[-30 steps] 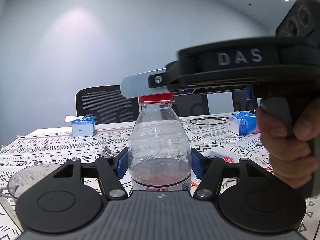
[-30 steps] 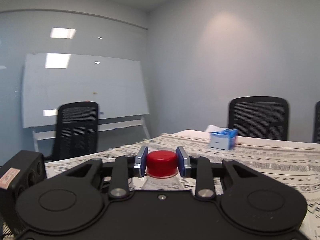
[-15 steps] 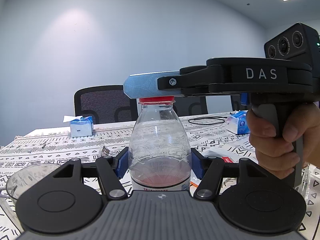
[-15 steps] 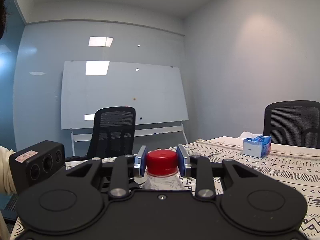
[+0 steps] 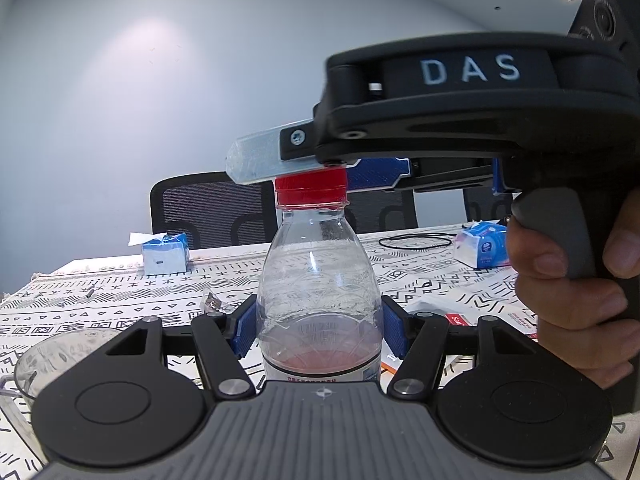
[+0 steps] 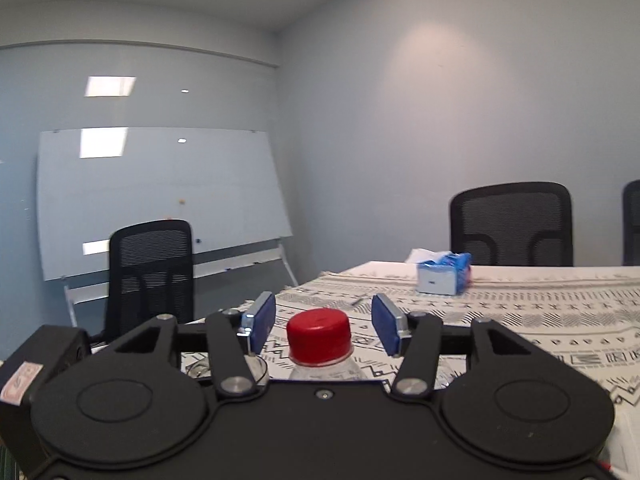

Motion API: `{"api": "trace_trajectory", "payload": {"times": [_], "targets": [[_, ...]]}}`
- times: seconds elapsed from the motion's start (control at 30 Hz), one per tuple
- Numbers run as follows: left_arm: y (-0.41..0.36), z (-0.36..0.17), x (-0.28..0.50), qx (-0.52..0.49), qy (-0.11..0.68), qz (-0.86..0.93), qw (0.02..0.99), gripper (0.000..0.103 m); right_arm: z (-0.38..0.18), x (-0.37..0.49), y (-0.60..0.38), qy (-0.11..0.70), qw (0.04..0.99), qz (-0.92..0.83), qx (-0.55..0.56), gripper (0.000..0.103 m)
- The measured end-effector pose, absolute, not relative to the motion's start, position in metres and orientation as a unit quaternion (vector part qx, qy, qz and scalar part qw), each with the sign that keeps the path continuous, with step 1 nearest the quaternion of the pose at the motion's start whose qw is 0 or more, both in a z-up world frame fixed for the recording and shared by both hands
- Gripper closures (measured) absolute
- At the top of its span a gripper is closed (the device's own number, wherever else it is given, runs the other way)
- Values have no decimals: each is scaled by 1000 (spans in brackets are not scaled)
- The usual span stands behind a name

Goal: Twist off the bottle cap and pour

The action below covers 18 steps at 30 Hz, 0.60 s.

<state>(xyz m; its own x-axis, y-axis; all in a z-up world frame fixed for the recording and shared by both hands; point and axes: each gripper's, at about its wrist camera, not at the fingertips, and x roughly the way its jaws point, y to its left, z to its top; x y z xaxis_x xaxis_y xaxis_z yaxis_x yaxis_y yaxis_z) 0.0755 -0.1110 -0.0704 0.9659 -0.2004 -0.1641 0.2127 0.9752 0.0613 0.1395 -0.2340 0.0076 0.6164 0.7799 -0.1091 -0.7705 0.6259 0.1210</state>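
While left jaws pinch upright bottle (image 5: 318, 300); cap (image 6: 319, 335) up | right jaws just spread, clear of cap

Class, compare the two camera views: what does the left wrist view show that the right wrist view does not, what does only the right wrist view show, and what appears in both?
Only the left wrist view: the left gripper clamping the clear bottle, a plastic cup, a black cable loop and the person's hand.
Only the right wrist view: a whiteboard.
Both: the red cap, the right gripper with jaws just opened, clear of the cap, and the patterned tablecloth.
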Motion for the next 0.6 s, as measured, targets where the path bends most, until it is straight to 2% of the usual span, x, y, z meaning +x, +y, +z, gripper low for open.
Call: {"api": "trace_trajectory", "payload": {"times": [0.13,0.23,0.6], "targets": [[-110,-71,76,42,78,-104,991,44,4,130,-226,62,905,422,-7,54],[-110,-70,74,43,77,-101,991,44,3,126,-224,54,909,412,-20,69],[-110,-69,73,42,76,-102,991,44,1,128,-231,62,902,426,-22,69]]}}
